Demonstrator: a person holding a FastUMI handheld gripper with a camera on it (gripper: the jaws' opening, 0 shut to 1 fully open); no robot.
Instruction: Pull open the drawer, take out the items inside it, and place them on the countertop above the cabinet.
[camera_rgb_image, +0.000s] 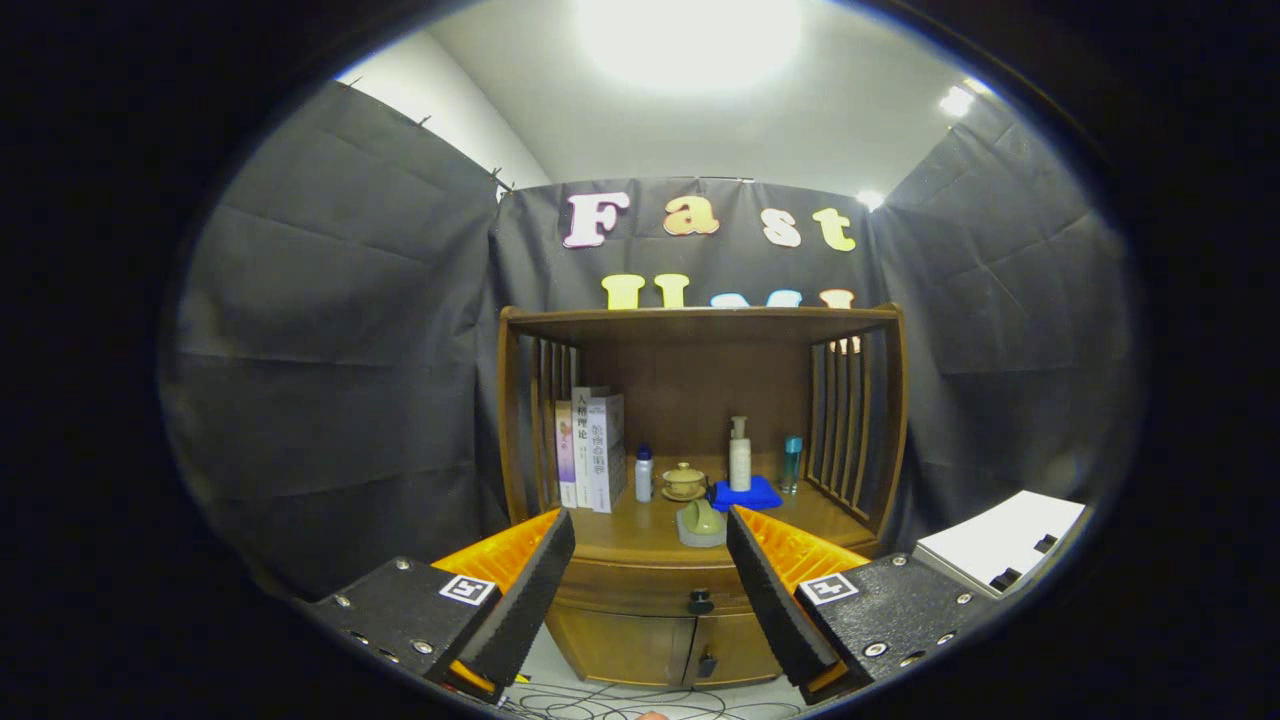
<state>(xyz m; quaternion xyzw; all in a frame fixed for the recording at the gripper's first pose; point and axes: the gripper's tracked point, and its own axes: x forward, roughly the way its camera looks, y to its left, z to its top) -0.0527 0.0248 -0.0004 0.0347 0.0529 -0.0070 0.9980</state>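
Black-padded fingers (540, 590) of the gripper (650, 580) stand wide apart, holding nothing. Between and beyond them sits the wooden cabinet (700, 480), its drawer (655, 592) shut, the dark knob (700, 602) level with the fingertips. On the countertop (640, 530) above rest books (592, 450), a teacup (684, 481), a pump bottle (739, 455) on a blue cloth (745, 495), and a greenish object (701, 522) near the front edge.
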